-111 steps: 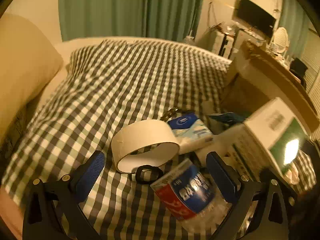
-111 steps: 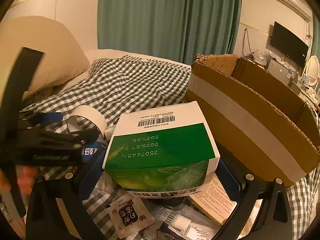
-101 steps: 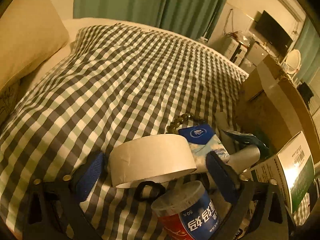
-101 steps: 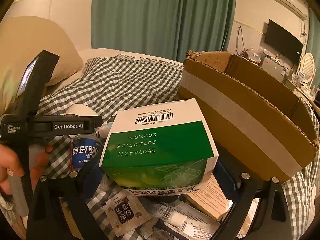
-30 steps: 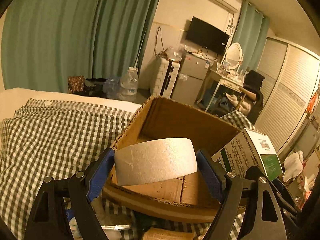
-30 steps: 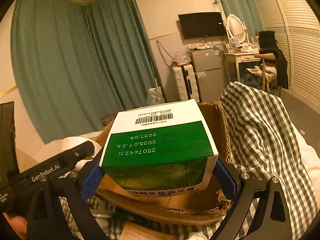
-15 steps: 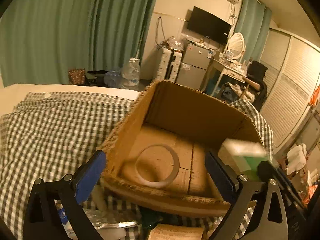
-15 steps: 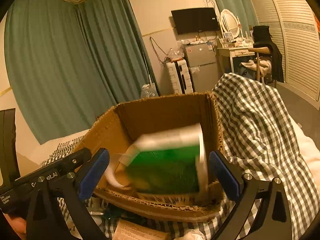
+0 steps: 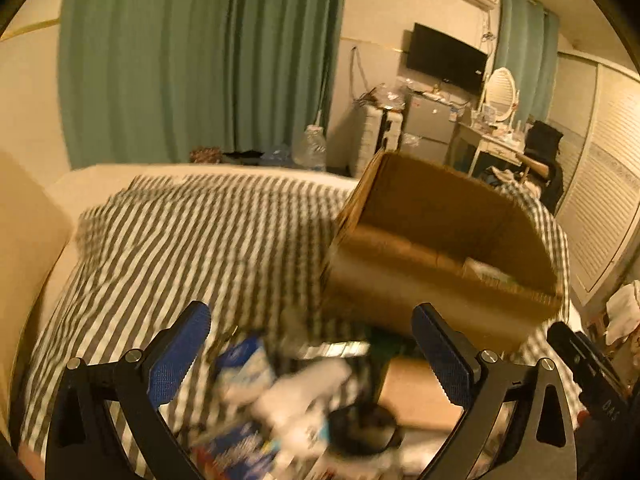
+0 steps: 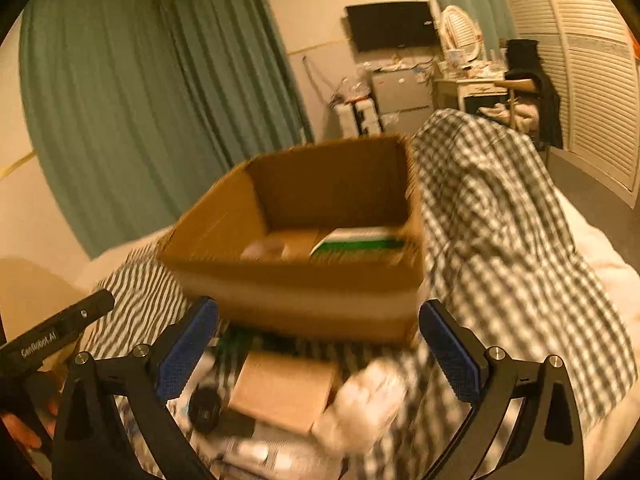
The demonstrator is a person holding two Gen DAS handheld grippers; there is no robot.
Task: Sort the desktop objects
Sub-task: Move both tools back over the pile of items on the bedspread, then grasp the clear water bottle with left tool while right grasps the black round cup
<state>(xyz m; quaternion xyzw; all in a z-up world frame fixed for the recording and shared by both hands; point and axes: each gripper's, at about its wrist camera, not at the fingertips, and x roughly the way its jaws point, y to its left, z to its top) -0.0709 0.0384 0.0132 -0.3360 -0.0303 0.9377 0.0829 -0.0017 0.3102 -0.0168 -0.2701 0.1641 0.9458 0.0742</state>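
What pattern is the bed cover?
The bed cover is a dark-and-white check, clearest in the right wrist view.

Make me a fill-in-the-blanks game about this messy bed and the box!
1. The green and white carton lies inside the cardboard ____.
2. Both the left tongs and the right tongs are ____, holding nothing.
3. The bedspread has a ____ pattern.
4. The curtains are ____ in colour.

Missing words: box; open; checked; green

left wrist: above bed, facing cardboard box (image 9: 400, 276) | right wrist: same | shared: cardboard box (image 10: 304, 292)
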